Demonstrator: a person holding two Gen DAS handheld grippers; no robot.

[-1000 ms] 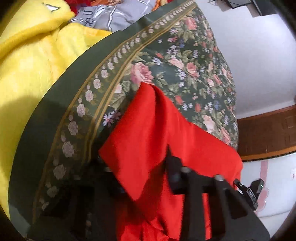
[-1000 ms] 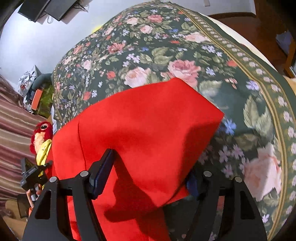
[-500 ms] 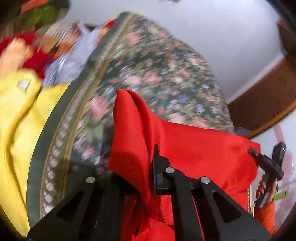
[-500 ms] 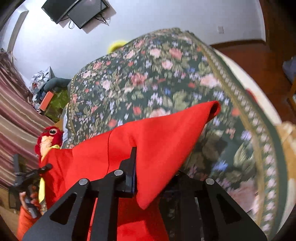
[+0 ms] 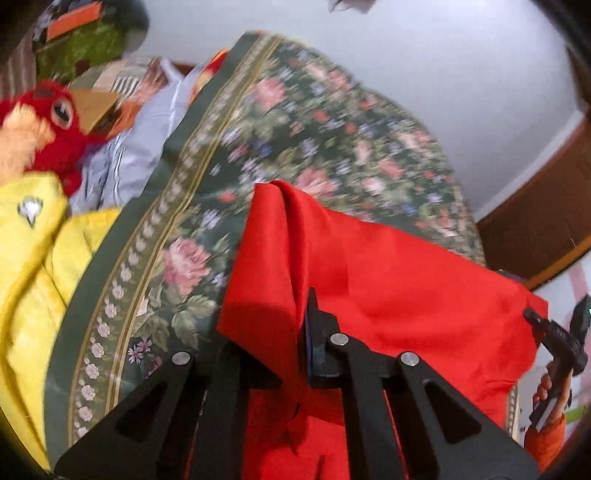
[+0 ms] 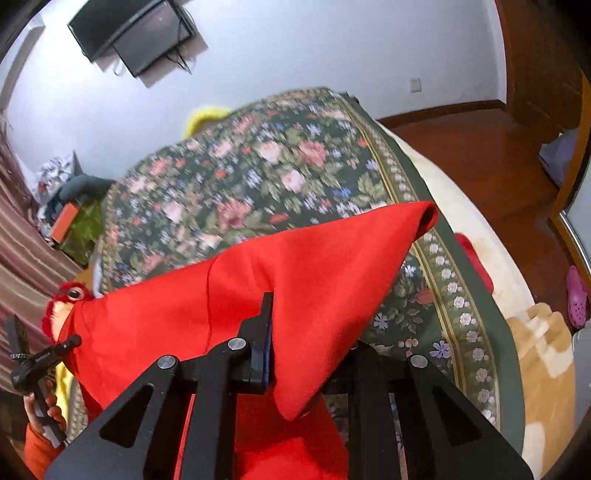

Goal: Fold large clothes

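Now both claws, left [image 5: 291,354] and right [image 6: 295,354], clamp red cloth [image 5: 388,295] above floral bedspread [image 5: 332,140].

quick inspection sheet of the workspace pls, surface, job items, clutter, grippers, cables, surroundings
surface: bed under a dark floral bedspread, blurred in both views.
job's things: red garment lifted off the bedspread, stretched between both grippers.
clutter: yellow blanket, red plush parrot and grey striped cloth beside the bedspread; tan blanket on the other side.
grippers: left gripper shut on one top corner of the garment; right gripper shut on the other.
cables: wires hang below the wall-mounted TV.
surroundings: white wall, wooden floor, pink clog.
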